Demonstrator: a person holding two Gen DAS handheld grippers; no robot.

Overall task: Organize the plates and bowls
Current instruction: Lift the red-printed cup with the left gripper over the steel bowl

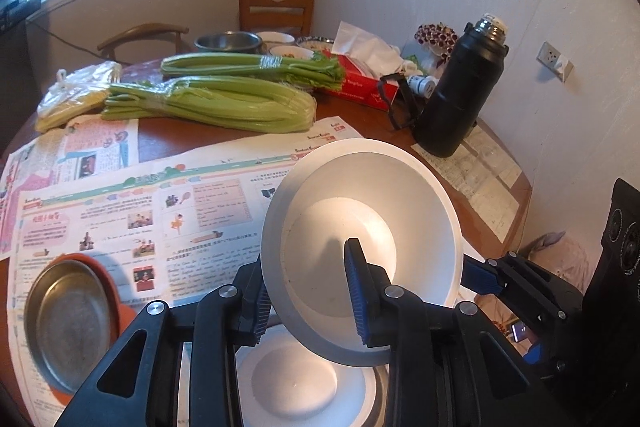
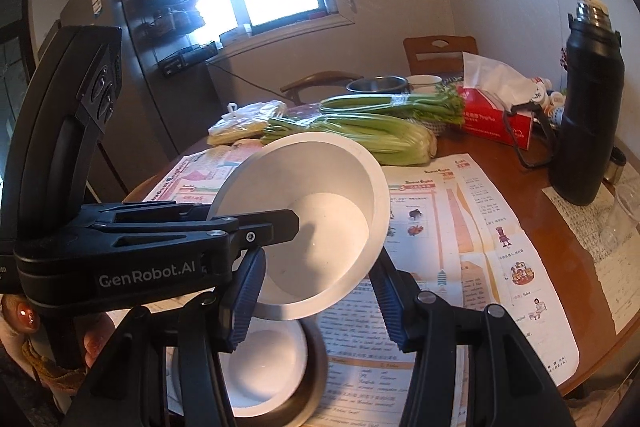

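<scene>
White bowl — stiff, light, likely slick; my left gripper pinches rim wall, tilted over second bowl. Right gripper spread wide, empty — best hold: rim.

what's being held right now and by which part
The left hand-held gripper pinches the tilted white bowl by its rim; the right hand-held gripper stands open beside it.
</scene>
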